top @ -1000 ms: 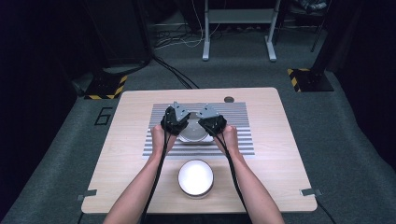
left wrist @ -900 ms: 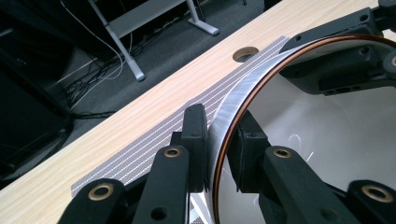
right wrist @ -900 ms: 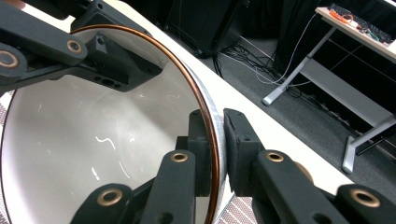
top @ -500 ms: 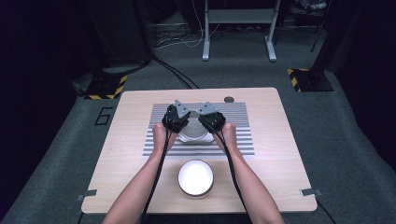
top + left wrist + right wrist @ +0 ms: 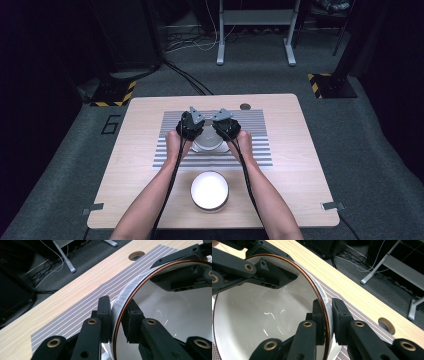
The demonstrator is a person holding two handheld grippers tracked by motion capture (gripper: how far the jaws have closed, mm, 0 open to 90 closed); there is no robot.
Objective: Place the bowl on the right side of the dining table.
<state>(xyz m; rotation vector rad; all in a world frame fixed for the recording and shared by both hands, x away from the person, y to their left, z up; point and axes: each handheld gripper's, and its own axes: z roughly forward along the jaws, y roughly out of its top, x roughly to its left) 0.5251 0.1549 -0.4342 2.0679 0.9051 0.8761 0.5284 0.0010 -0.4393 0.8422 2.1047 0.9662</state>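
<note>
So from the high view, the person's got both forearms coming in from the bottom, and the two grippers sit close together over the striped mat point(image 5: 250, 150) in the middle of the wooden table point(image 5: 300, 165). The left gripper point(image 5: 192, 131) and the right gripper point(image 5: 225, 131) are on opposite sides of a bowl point(image 5: 209, 144) with a white inside, which sits right between them over the mat. Can't really tell from up here if it's resting on the mat or held just off it. Closer to the person there's a second white bowl point(image 5: 209, 190) on bare wood, well apart from the grippers. There's also a round hole point(image 5: 245, 106) in the tabletop near the far edge.

Left gripper view is way clearer: the two black jaws are clamped on the wall of the bowl point(image 5: 175, 315), one pad outside on the silvery wall, one inside against the white, with the thin copper-coloured rim running between them. The other gripper point(image 5: 185, 272) is biting the far side of the rim. Mat point(image 5: 82, 312) and the hole point(image 5: 136, 255) are behind.

Right gripper view, same deal mirrored: jaws pinched shut on the bowl point(image 5: 262, 315) wall, rim between the pads, other gripper point(image 5: 254, 270) on the opposite edge, hole point(image 5: 386, 325) off to the right.
</note>
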